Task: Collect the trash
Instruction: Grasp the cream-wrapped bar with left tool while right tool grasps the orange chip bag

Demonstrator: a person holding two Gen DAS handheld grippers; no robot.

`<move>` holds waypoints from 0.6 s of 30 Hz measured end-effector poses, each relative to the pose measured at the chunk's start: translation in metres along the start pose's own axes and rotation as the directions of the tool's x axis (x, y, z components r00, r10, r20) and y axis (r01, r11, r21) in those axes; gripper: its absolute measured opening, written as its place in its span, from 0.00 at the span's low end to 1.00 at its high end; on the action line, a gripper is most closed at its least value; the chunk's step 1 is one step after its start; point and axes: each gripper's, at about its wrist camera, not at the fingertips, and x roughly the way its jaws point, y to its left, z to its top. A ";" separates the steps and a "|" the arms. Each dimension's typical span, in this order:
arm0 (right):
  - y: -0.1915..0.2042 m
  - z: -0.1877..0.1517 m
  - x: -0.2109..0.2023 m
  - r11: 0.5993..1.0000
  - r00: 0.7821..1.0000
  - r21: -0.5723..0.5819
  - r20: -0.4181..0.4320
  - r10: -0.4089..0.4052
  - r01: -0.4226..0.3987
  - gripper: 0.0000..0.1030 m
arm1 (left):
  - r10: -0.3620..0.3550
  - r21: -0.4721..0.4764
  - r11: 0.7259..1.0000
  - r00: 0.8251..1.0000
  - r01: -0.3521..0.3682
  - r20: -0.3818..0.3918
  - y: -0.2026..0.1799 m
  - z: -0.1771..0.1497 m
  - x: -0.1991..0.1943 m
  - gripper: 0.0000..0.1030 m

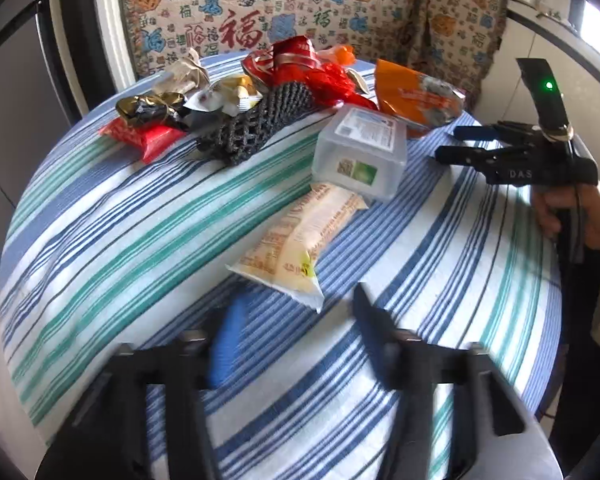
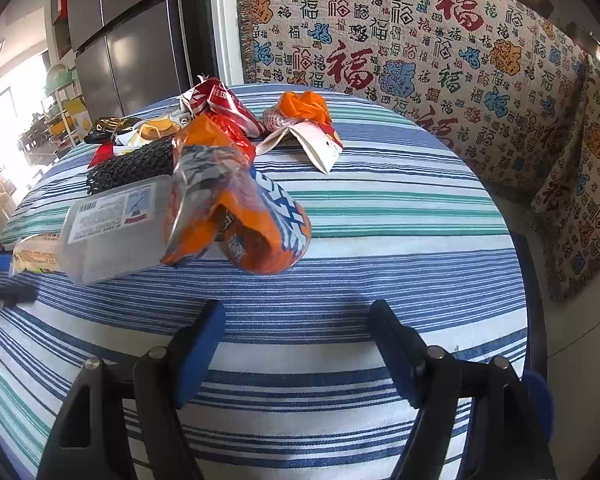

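Trash lies on a round table with a striped cloth (image 1: 112, 216). A cream snack wrapper (image 1: 296, 240) lies nearest my left gripper (image 1: 296, 320), which is open and empty just short of it. Behind it stands a clear plastic box (image 1: 360, 152), also in the right wrist view (image 2: 112, 228). An orange chip bag (image 1: 416, 96) lies beside the box; it shows in the right wrist view (image 2: 240, 216) ahead of my right gripper (image 2: 296, 332), which is open and empty. The right gripper also shows in the left wrist view (image 1: 456, 142).
Further back lie a black mesh net (image 1: 256, 120), red wrappers (image 1: 300, 64), a red packet (image 1: 148, 136), a dark foil wrapper (image 1: 148, 108) and an orange crumpled bag (image 2: 304, 108). A patterned sofa cover (image 2: 440, 48) is behind the table. A refrigerator (image 2: 128, 32) stands at left.
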 end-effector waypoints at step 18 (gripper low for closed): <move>0.012 0.029 0.014 0.977 0.995 -0.191 0.001 0.100 -0.098 0.79 | 0.065 -0.051 0.997 0.997 -0.062 0.049 0.007 0.019 0.013 0.20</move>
